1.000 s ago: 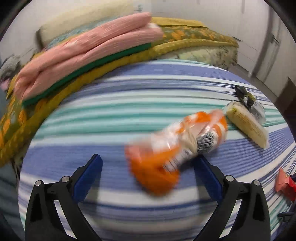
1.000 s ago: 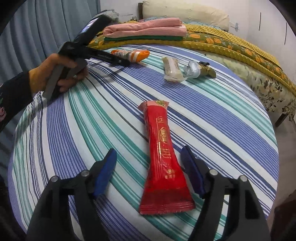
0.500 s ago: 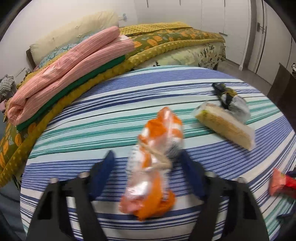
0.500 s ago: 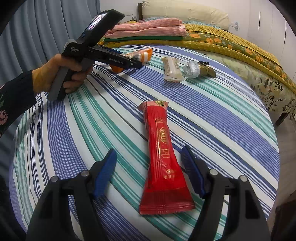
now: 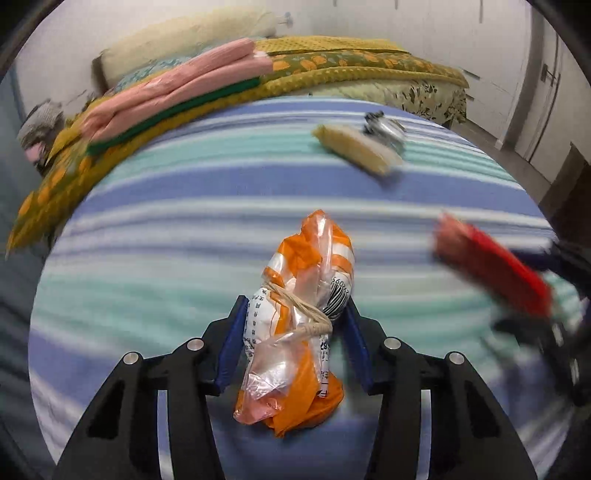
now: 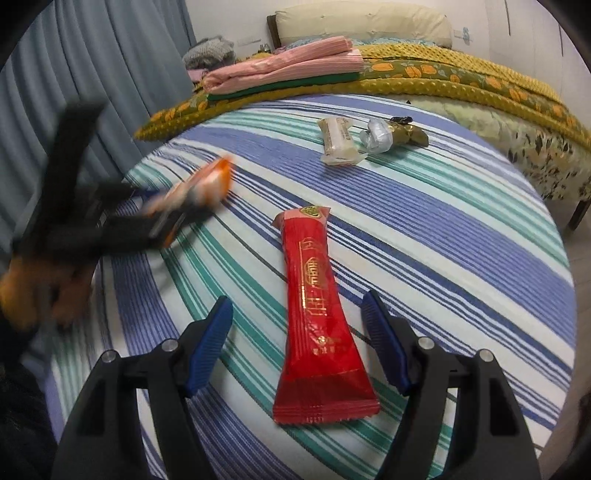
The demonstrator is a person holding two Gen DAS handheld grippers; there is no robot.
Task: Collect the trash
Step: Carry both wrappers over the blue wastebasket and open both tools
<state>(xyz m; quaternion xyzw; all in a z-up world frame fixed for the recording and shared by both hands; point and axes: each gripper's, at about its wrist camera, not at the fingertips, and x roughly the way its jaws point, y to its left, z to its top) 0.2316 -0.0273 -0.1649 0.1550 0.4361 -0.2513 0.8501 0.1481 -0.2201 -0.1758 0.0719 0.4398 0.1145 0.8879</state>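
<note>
My left gripper (image 5: 293, 321) is shut on a crumpled orange and clear plastic bag (image 5: 299, 332) tied with string, held over the striped table (image 5: 184, 229). It shows blurred in the right wrist view (image 6: 199, 188). My right gripper (image 6: 297, 321) is open, its fingers on either side of a long red snack wrapper (image 6: 317, 314) lying flat on the cloth. The red wrapper also shows blurred in the left wrist view (image 5: 491, 266). A pale yellow wrapped bar (image 6: 338, 142) and a silver and gold wrapper (image 6: 391, 134) lie at the far side.
A bed with a mustard quilt (image 6: 443, 81), folded pink and green blankets (image 6: 288, 72) and a pillow (image 6: 362, 22) stands behind the table. Grey curtains (image 6: 92, 92) hang at the left. A dark piece of furniture (image 5: 569, 192) stands at the right.
My left gripper has closed on the orange bag and is moving with it, away from the far side of the table. My right gripper has stayed open over the red wrapper.
</note>
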